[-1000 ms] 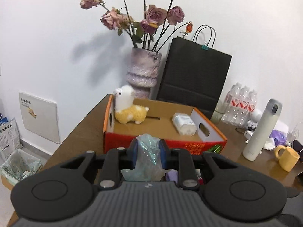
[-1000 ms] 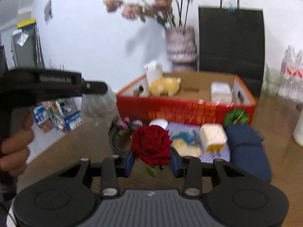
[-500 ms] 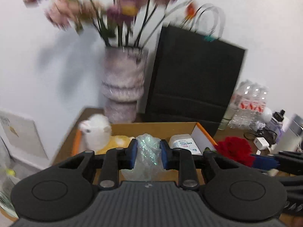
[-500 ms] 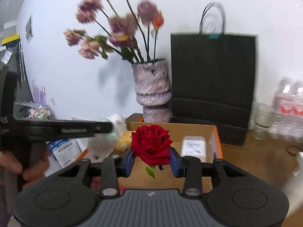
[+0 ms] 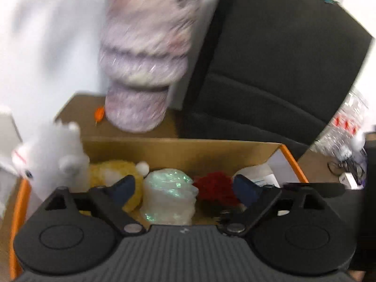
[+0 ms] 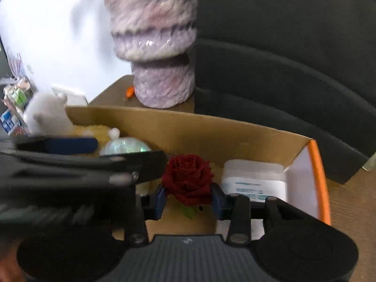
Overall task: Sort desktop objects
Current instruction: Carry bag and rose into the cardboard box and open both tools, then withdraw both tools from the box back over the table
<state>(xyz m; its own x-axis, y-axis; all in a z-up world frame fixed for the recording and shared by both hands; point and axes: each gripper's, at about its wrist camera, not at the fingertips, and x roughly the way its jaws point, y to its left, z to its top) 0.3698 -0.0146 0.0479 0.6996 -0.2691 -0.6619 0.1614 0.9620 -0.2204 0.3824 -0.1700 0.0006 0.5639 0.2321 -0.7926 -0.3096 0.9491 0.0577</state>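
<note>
Fingers first: on my left gripper (image 5: 182, 186) the jaws were swinging wide, blue pads well clear of the crinkly plastic bundle (image 5: 169, 196) that sat between them at lower centre of the left wrist view, so nothing was pinched there. On my right gripper (image 6: 188, 201) the pads were pressed against the sides of the red rose (image 6: 188, 178), a green leaf poking out below, with the jaws just starting to ease apart. Both bundle and rose were over the inside of the cardboard box (image 6: 211, 131), at mid-frame. I could not tell whether the bundle was already resting on the box floor.

Further out in the box, a white and yellow plush toy (image 5: 56, 157) stood at the left and a white packet (image 6: 253, 181) lay at the right, just beside the rose. Behind the box, a mottled purple vase (image 6: 159, 47) filled the upper centre, with a black paper bag (image 6: 282, 35) to its right.

My worry: both tools were crowded over the same small patch, the left one crossing the left half of the right wrist view. They could knock together, or the rose could land on the bundle. A high pull-out might clip the vase.
</note>
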